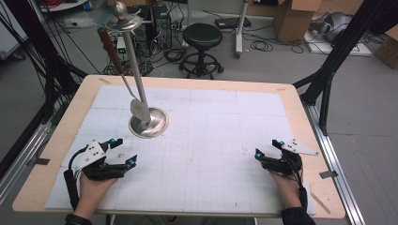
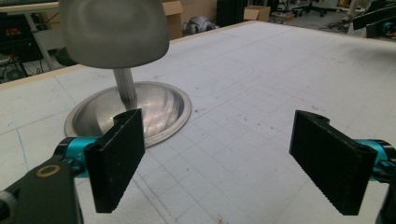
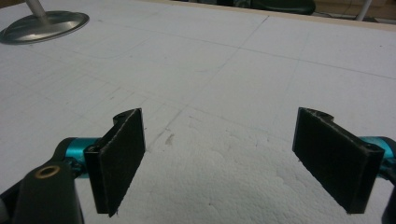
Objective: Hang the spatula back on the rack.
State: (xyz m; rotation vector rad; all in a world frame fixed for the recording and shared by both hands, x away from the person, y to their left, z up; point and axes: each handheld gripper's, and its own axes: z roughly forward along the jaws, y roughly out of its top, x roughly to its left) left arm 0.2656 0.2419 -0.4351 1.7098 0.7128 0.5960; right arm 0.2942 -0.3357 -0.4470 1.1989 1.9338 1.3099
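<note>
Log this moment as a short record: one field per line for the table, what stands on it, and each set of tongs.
table: wooden table under a white gridded mat
stand: metal stand, round base on the mat's far left part, tall post upright
spoon: spoon with a dark handle, hanging from the stand, bowl low near the base
left tongs: left tongs, open, holding nothing, near left of mat
right tongs: right tongs, open, holding nothing, near right of mat

Table point(image 1: 300, 105): pale wood edge, top covered by white sheet point(image 1: 211, 140) with faint grey grid. Stand point(image 1: 148, 123): shiny silver metal. Spoon point(image 1: 139, 108): silver bowl, dark brown handle. Both grippers: black jaws, teal fittings. Stool point(image 1: 202, 35): black.
</note>
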